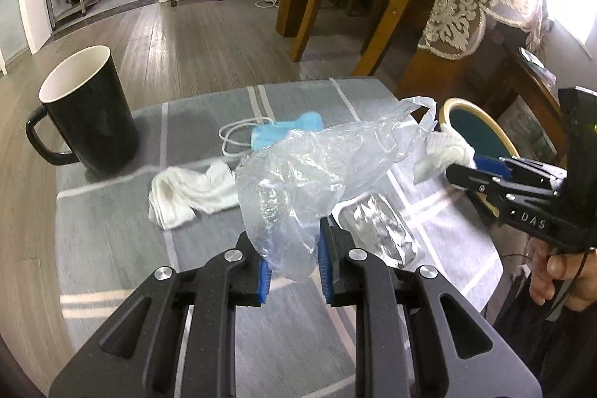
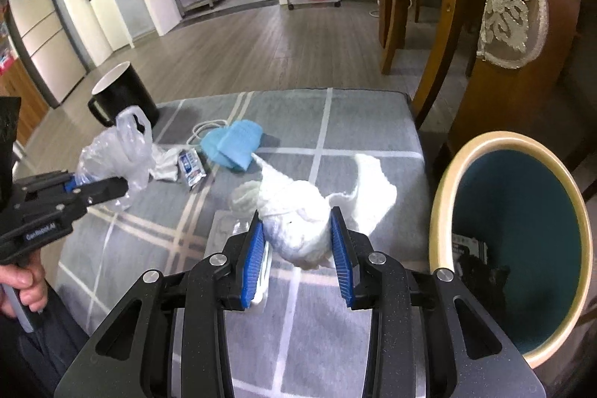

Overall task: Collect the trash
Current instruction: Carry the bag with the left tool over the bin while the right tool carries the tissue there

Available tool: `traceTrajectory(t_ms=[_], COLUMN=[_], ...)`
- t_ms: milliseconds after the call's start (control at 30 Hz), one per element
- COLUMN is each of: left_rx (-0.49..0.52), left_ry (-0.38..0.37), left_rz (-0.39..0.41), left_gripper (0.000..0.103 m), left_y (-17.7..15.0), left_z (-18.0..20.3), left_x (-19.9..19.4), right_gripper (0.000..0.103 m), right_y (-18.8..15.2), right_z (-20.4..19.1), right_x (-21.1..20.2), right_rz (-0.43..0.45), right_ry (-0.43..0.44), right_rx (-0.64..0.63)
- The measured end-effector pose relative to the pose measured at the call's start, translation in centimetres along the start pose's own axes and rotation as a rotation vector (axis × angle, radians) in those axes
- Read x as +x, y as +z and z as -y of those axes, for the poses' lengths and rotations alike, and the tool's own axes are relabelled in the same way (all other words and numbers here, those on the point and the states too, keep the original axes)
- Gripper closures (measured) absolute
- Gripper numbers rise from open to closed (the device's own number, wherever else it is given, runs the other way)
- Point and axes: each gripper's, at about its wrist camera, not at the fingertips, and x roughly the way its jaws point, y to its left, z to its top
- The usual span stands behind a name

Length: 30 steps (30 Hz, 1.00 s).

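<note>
Trash gripped in both tools: left gripper [image 1: 291, 271] pinching clear plastic bag [image 1: 298, 174] narrowly, right gripper [image 2: 298, 260] clamped on white tissue wad [image 2: 294, 211], lower centre (probably for bin [image 2: 440, 196], right edge).

The black right gripper [image 1: 462, 170] has the letters "DAS" on its side. The black left gripper [image 2: 112, 189] has a small label that looks like "GenRobot.AI". The small packet's [image 2: 191, 168] words are too blurry to read.
</note>
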Motion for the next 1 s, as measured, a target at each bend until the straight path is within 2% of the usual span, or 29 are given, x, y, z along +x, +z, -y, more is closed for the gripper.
traceTrajectory(t_ms=[267, 667, 1000], left_rx=[0.017, 0.067, 0.076], left_ry=[-0.013, -0.055, -0.108], left_rz=[0.013, -0.002, 0.001], left_gripper=[0.083, 0.084, 0.083], left_y=[-0.5, -0.4, 1.1], left_z=[1.3, 5.5, 9.6], left_x=[-0.6, 0.1, 1.2], right_gripper=[0.067, 0.067, 0.067], right_y=[-1.1, -2.3, -2.7], right_z=[0.9, 3.5, 6.0], right_x=[-1.9, -4.0, -5.8], right_rz=[0.033, 0.069, 0.089], right_ry=[-0.001, -0.028, -0.1], right_rx=[0.016, 0.045, 0.091])
